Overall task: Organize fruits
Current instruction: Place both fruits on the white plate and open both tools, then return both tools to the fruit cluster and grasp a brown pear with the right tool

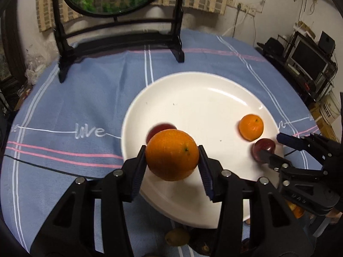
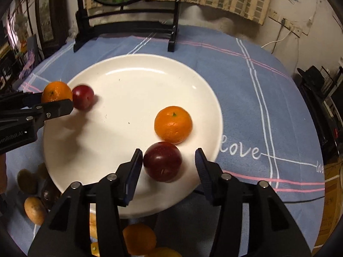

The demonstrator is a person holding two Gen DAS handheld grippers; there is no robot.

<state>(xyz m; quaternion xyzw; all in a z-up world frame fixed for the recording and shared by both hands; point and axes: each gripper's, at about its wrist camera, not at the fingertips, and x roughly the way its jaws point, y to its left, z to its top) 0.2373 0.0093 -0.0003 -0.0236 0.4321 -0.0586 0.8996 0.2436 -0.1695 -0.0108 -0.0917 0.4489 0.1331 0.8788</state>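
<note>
The left gripper's fingers stand partly open on either side of a large orange over the near left part of the white plate. Whether both pads press the fruit cannot be told: the inner pad appears just at the skin, and the orange casts a shadow on the plate beneath it. The right gripper's fingers are apart, with a dark red apple between them. The left pad sits at the apple's side; the right pad stands clear of it with an open gap, so nothing is gripped. The apple lies on the plate near its right front rim.

Just beyond it, touching or nearly so, rests a smaller mandarin. A second red fruit lies on the plate's left side, directly behind the large orange.

The plate sits on a blue cloth with white and pink stripes. Off the plate, along its near edge, lie further fruits, some yellowish-brown and some orange, partly hidden by the grippers. A black-framed stand carrying a round panel occupies the far side of the table.
</note>
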